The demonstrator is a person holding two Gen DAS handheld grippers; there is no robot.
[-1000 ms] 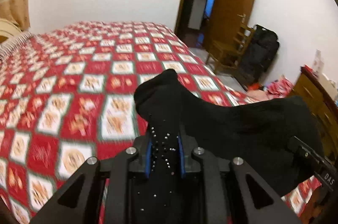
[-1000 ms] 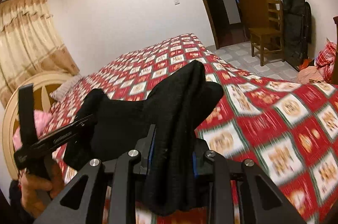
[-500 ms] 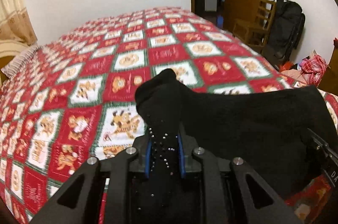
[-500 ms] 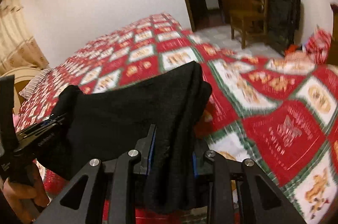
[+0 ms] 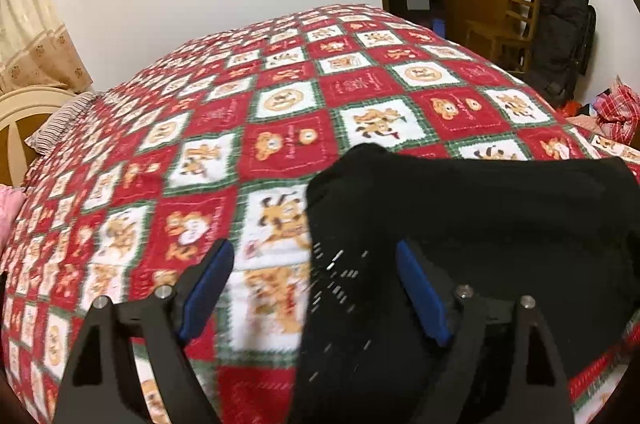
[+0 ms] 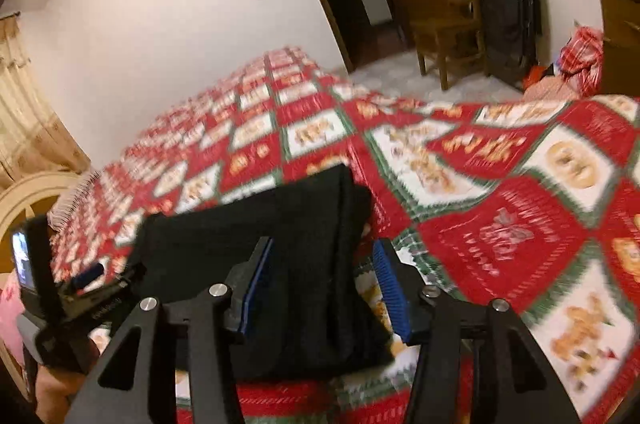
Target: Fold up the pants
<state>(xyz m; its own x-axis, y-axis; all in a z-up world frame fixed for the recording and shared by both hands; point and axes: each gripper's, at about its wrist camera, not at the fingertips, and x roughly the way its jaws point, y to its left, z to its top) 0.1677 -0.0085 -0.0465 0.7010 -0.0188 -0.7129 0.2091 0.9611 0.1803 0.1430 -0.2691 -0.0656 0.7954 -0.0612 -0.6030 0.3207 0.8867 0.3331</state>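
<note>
While one pair of black pants (image 5: 480, 224) lies on the bedspread (image 5: 280, 111), both claws, left (image 5: 316, 276) and right (image 6: 316, 276), gape empty.

The black pants (image 5: 472, 220) lie folded into a thick, flat bundle on the bed's red, white and green checkered quilt (image 5: 280, 127), near its near edge; tiny pale studs speckle one end.

The folded black fabric pants (image 5: 480, 224) lie on the red-and-white checked quilt (image 5: 280, 95) before me, between my parted grippers; a brown wooden chair (image 6: 448, 23) stands beyond the bed.
</note>
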